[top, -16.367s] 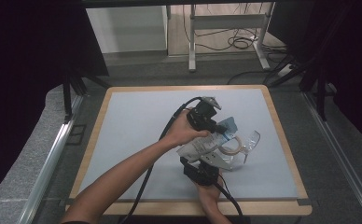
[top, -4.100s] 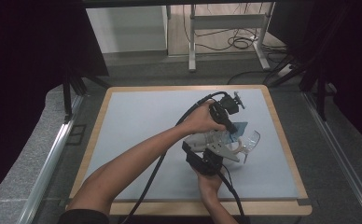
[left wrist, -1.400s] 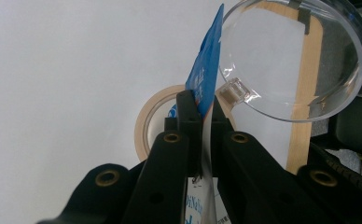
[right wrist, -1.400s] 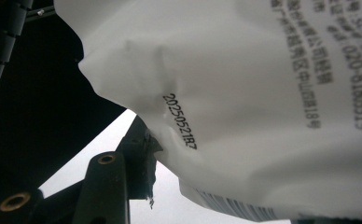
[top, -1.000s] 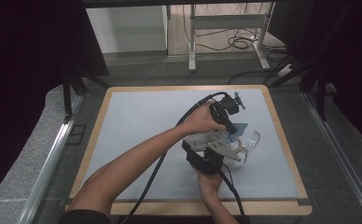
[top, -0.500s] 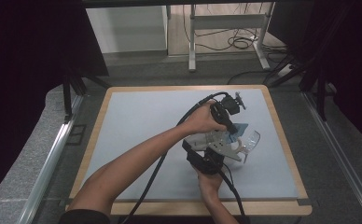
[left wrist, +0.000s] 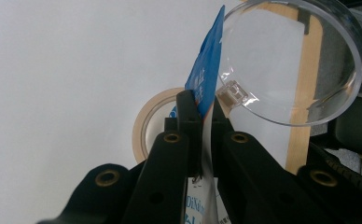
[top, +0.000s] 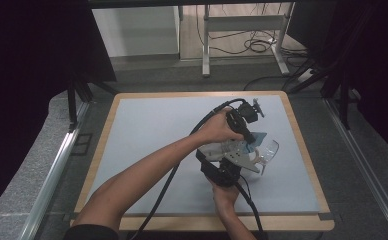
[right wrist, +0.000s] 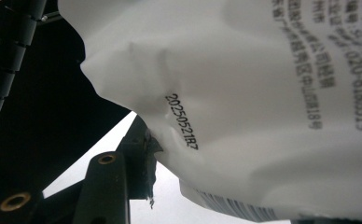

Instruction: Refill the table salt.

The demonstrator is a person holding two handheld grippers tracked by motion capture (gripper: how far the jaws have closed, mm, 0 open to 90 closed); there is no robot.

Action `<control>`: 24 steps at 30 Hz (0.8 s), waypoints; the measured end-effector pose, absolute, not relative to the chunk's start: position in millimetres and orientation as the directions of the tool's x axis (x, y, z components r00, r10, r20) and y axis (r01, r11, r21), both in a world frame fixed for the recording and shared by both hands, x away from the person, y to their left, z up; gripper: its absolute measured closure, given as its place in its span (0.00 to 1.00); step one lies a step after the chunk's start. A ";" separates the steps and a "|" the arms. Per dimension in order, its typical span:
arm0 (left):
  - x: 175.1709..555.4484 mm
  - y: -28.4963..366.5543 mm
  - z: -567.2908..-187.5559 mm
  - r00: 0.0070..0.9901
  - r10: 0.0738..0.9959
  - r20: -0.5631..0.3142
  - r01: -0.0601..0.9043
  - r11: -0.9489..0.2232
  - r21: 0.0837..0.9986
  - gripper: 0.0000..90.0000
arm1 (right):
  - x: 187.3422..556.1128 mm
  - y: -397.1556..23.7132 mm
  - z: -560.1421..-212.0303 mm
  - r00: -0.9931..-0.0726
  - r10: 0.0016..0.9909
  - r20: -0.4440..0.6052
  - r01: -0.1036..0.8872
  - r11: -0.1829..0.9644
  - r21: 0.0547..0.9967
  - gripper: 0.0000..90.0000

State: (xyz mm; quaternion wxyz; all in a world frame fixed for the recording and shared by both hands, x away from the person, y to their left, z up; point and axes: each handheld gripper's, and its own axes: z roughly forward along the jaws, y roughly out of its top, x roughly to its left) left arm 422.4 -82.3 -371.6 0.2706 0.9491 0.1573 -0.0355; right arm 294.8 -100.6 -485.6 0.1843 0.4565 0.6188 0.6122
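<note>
A white packet (top: 221,148) with a blue end (top: 257,137) hangs between my two grippers above the mat. My left gripper (top: 250,134) comes from the far side, and its jaws are shut on the blue end (left wrist: 207,88). My right gripper (top: 230,165) comes from the near side and grips the white body (right wrist: 244,93). One finger (right wrist: 139,154) presses into the packet's edge; the packet hides the other finger. A clear round dish (top: 270,150) stands just right of the packet and shows large behind the blue end (left wrist: 291,60).
A beige tape roll (left wrist: 152,122) lies on the mat beyond the left jaws. The grey-blue mat (top: 147,130) has a wooden border (top: 303,145) close to the dish on the right. Black cables trail from both grippers toward the near edge.
Nothing has moved over the last second. Since the earliest frame, both hands and the packet have shifted a little to the right and toward the dish.
</note>
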 end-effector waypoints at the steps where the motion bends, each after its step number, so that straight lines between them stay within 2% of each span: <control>1: 422.5 -82.3 -371.6 0.948 0.279 -0.154 0.318 -0.804 0.502 1.00 | 294.8 -100.6 -485.6 -0.515 0.791 0.331 0.339 -0.166 0.926 0.56; 24: 422.6 -82.1 -371.6 0.948 0.279 -0.152 0.317 -0.806 0.500 1.00 | 294.8 -100.2 -486.4 -0.517 0.793 0.322 0.334 -0.159 0.929 0.56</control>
